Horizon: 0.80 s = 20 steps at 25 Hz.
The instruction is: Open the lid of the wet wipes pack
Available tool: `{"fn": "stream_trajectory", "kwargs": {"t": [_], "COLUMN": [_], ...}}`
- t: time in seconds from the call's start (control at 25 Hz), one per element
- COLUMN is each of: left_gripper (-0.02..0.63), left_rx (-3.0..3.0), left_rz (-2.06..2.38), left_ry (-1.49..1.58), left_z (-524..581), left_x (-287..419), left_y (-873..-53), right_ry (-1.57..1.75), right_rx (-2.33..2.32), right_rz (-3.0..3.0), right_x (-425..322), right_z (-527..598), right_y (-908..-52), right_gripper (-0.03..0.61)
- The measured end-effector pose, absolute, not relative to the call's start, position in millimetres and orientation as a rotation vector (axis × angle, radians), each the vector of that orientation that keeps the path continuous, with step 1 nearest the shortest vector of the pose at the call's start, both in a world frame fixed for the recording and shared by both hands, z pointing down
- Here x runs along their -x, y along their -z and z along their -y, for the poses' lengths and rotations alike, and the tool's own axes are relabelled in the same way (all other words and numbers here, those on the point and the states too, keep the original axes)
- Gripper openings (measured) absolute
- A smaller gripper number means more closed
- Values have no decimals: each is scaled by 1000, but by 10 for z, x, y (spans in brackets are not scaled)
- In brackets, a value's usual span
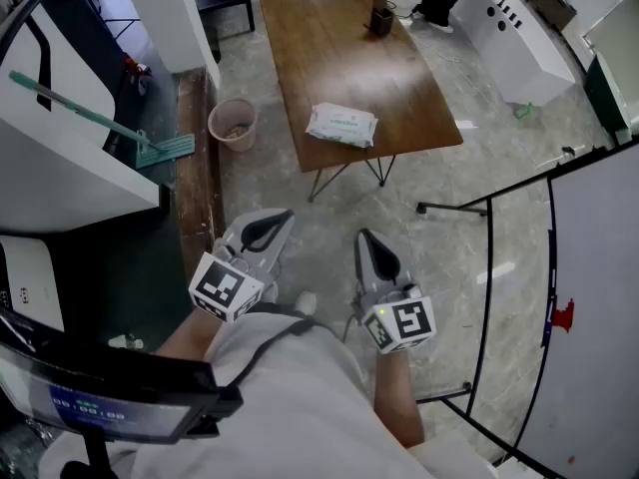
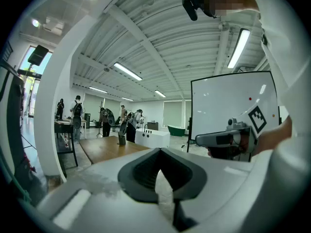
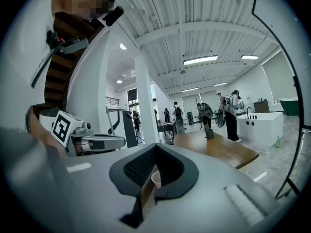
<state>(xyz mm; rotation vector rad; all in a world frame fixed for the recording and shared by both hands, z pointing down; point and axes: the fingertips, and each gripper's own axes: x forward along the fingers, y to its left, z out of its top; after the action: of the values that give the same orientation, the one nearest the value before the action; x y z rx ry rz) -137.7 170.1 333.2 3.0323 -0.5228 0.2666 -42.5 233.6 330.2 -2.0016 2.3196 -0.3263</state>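
- The wet wipes pack (image 1: 341,125) carries green print on white wrap, too small for you to read. Its lid looks flat and closed from here.
- Each marker cube shows a black-and-white square pattern and no words. A screen low on your left shows bluish digits you cannot make out. The whiteboard (image 1: 599,297) bears one small red mark.
- Your left gripper (image 1: 262,230) has its jaws together with nothing between them. Your right gripper (image 1: 371,252) is the same, pads closed and empty.
- The pack lies ahead of both grippers and well apart from them. It sits on the near end of the wooden table (image 1: 349,58), close to the near edge.
- A dark pen holder (image 1: 380,18) stands at the table's far end, well beyond the pack.
- A pink bin (image 1: 234,124) stands on the floor ahead and to the left of your left gripper, just beside the table's near left corner. A green-headed mop (image 1: 165,150) lies further left.
- The whiteboard's black tube stand (image 1: 486,267) runs close to the right of your right gripper.
- A white cabinet (image 1: 514,43) sits far ahead on the right, and people stand beyond the table.
- Bare floor lies between the grippers and the table's thin metal legs (image 1: 349,173).
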Motion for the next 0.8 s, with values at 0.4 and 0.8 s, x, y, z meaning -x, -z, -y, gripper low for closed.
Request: {"fn": "stream_trajectory", "kwargs": {"t": [0.4, 0.8], "left_gripper": [3, 2], "left_rx": [-3028, -3040], "left_rz": [488, 565], "left_ry": [-265, -287], "left_z": [-1885, -2076], "left_x": [1279, 1217], "left_y": [-3348, -3390], "right_ry": [335, 378], "right_rx": [1930, 1889], "right_rz": [-2353, -2356], "right_x": [399, 275], "right_z": [-2465, -2719], "right_y": [-3338, -3416], "right_gripper": [9, 9]}}
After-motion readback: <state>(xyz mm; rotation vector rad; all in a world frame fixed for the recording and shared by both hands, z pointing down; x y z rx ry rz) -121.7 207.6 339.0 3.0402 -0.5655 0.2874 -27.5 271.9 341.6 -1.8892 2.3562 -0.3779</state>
